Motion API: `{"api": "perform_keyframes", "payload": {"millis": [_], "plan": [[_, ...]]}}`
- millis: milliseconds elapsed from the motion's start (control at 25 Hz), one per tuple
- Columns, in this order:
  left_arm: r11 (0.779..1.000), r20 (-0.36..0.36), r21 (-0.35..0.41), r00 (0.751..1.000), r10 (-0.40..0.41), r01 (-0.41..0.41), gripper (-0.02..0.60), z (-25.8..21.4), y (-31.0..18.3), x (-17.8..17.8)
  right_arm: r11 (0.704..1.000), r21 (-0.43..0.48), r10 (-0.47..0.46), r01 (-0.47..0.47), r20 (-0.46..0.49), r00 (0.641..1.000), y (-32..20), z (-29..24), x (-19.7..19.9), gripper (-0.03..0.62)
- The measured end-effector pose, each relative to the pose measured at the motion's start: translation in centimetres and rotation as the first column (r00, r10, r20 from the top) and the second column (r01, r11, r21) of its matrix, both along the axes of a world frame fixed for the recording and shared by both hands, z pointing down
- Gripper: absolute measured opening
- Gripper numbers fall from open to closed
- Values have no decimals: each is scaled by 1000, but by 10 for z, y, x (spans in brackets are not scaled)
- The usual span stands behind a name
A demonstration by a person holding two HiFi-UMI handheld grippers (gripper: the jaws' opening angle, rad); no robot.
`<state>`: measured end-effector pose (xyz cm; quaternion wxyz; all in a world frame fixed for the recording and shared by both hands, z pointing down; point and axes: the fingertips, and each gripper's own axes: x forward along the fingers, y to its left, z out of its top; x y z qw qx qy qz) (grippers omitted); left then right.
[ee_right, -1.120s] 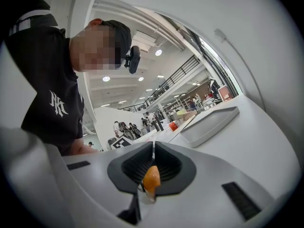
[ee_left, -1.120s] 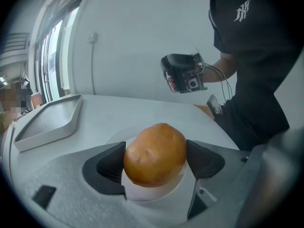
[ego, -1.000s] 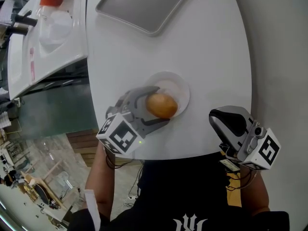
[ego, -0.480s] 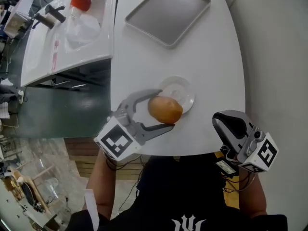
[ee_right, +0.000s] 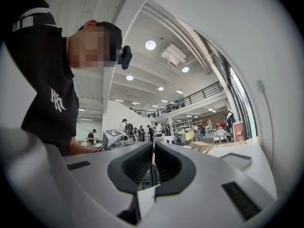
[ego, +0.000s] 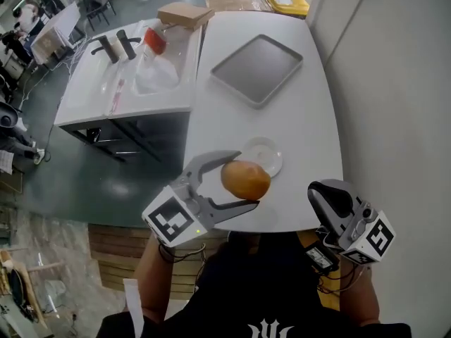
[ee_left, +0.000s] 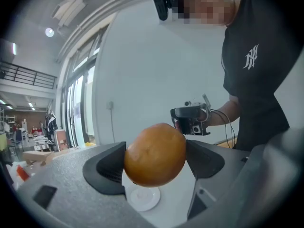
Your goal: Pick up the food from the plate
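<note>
A round golden-brown bun [ego: 245,179] [ee_left: 155,154] hangs above the table, and my left gripper [ego: 236,180] [ee_left: 155,161] is shut on it, one jaw pressed to each side. The small white plate [ego: 265,154] [ee_left: 144,197] lies bare on the white table [ego: 296,104], just beyond and below the bun. My right gripper [ego: 324,197] [ee_right: 153,163] is shut with nothing in it, held off the table's near right corner and pointing up and away from the plate.
A grey tray [ego: 257,69] lies at the far middle of the table. To the left stands a white sink counter [ego: 127,83] with black taps and a red-capped bottle [ego: 154,39]. Cardboard boxes [ego: 184,14] sit at the far end. A white wall runs along the right.
My left gripper has lifted the bun up off the plate and toward me. The plate now lies bare. The right gripper has stayed shut by the table's near right corner.
</note>
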<state>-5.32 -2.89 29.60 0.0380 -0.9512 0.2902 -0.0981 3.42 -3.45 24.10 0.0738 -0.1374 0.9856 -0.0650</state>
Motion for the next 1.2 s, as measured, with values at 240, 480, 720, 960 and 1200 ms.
{"api": "perform_keyframes", "payload": {"millis": [240, 480, 720, 960, 1200], "plan": [[999, -160, 33, 987, -4, 9, 399, -75, 46, 3, 996, 93, 0, 1, -7, 1000, 38, -27, 12, 5], [990, -199, 139, 980, 21, 7, 399, -153, 99, 16, 991, 131, 8, -11, 24, 1000, 65, -50, 35, 5], [977, -178, 212, 981, 71, -32, 399, -197, 137, 45, 995, 103, -29, 16, 121, 992, 70, -64, 46, 5], [991, -196, 133, 979, 50, -24, 399, -188, 141, 75, 994, 88, -78, 67, 129, 989, 71, -62, 64, 5], [999, -245, 26, 969, -35, 43, 399, -155, 148, 79, 994, 7, -110, 110, 111, 988, 72, -30, 86, 5]]}}
